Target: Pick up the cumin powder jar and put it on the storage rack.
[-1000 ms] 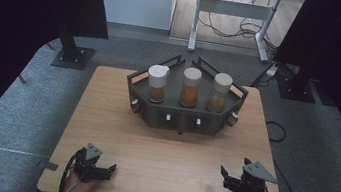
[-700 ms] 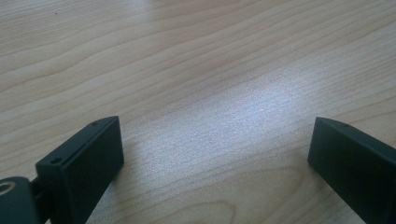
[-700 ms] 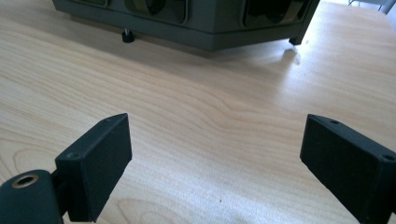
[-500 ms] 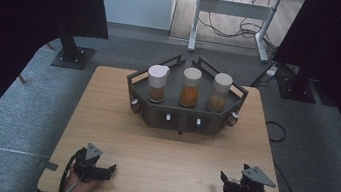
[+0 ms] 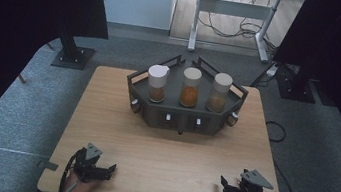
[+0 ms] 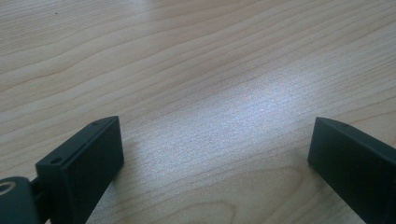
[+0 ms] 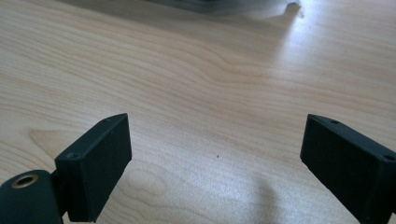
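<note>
Upright in the rack [image 5: 182, 120] stand three jars [image 5: 190, 86]; both tools [image 5: 98, 172] [image 5: 229, 191] gape empty.

3 white-lidded jars [image 5: 190, 86] of orange-brown powder, upright in dark tray [image 5: 183, 119], table's far side

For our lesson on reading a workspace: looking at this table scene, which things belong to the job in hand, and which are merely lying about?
Belonging to the job:
- left gripper, jaws open, on the table
- right gripper, jaws open
- dark rack
- three white-capped jars in it: left jar, middle jar, right jar

Just lying about:
- stand base on the carpet
- desk frame with cables behind
</note>
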Tool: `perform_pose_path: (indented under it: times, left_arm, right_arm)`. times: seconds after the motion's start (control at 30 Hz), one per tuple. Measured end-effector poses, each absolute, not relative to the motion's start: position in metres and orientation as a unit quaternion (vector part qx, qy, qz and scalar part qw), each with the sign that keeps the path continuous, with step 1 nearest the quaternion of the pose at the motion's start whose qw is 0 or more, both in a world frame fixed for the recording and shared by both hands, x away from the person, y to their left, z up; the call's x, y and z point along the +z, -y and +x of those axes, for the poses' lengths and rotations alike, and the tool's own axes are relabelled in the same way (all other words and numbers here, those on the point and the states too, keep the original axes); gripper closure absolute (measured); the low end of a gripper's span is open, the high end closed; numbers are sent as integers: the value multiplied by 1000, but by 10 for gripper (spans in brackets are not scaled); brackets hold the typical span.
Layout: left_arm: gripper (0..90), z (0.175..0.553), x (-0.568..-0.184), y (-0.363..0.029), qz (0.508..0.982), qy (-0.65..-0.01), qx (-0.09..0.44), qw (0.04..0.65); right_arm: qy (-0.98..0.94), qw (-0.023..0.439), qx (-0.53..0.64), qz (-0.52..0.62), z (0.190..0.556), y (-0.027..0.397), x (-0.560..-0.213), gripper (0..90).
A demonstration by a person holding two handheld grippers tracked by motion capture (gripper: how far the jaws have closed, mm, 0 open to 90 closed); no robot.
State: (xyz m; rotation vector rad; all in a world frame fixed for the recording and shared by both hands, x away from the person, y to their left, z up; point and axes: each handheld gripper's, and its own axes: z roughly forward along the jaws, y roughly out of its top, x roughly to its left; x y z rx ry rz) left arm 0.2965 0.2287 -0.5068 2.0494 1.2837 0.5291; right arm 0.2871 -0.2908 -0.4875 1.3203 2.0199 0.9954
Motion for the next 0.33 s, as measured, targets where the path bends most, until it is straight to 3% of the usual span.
perform_pose_path:
  times: [0.33]
  left_arm:
    - [30,297,-507,-229,783,-490,202,327]
  right_arm:
    - [-757,243,339,503,287,293,-498,78]
